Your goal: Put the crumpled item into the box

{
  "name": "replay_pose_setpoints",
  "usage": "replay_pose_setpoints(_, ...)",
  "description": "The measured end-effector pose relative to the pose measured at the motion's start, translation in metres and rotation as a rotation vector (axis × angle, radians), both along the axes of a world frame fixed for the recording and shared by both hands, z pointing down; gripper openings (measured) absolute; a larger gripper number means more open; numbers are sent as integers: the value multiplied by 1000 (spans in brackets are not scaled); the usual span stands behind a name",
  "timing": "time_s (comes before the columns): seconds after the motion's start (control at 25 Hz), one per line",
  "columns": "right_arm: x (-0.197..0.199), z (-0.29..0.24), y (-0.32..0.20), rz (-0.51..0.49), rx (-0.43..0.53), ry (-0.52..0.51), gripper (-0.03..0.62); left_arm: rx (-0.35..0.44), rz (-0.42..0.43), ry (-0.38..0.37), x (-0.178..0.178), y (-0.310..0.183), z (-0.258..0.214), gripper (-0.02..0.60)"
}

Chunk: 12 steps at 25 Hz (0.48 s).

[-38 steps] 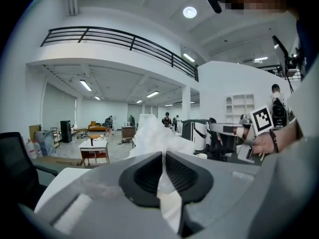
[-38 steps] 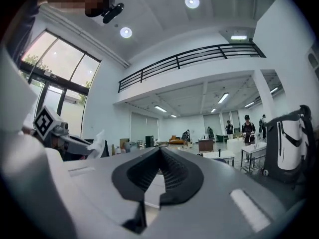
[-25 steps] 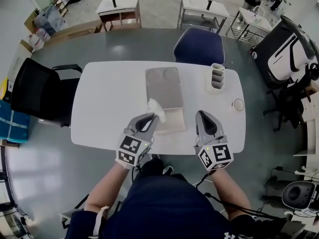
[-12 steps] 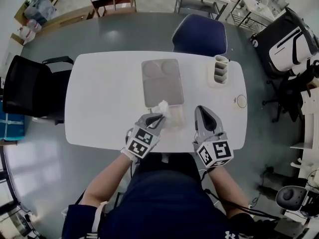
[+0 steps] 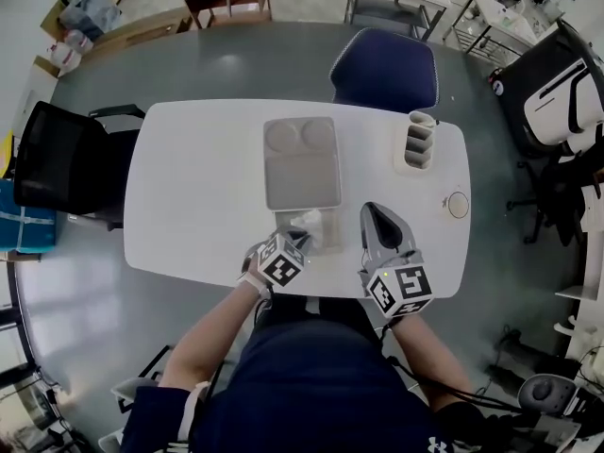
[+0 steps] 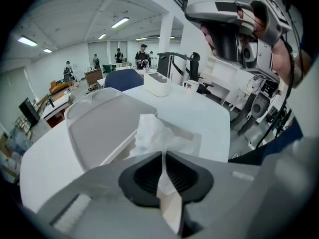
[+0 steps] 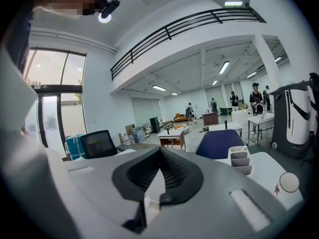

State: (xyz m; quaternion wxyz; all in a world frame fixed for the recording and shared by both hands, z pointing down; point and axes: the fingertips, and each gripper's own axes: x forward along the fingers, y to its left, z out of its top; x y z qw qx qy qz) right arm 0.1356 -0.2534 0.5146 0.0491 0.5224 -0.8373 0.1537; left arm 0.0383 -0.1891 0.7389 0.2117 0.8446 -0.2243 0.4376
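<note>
The head view looks steeply down on the white oval table point(image 5: 189, 187). Both gripper views look low across it, sharing the blue padded chair point(image 6: 122, 78).

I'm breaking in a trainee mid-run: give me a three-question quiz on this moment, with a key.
1. True or false: the left gripper is shut on the crumpled white tissue.
2. The flat grey rectangular tray lies on: A) the white table, B) a blue chair, C) the floor.
3. Which gripper holds nothing?
Key: 1 true; 2 A; 3 the right gripper.
</note>
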Motion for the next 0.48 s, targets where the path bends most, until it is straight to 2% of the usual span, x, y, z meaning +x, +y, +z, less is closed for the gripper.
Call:
replay_pose_setpoints(0.2, 7, 5, -2, -12, -21, -12, 2, -75, 19, -80, 0, 2, 18, 29)
replay_pose_setpoints(0.48, 20, 12, -3, -4, -32, -18, 2, -104, 36, -142, 6, 2, 32, 34)
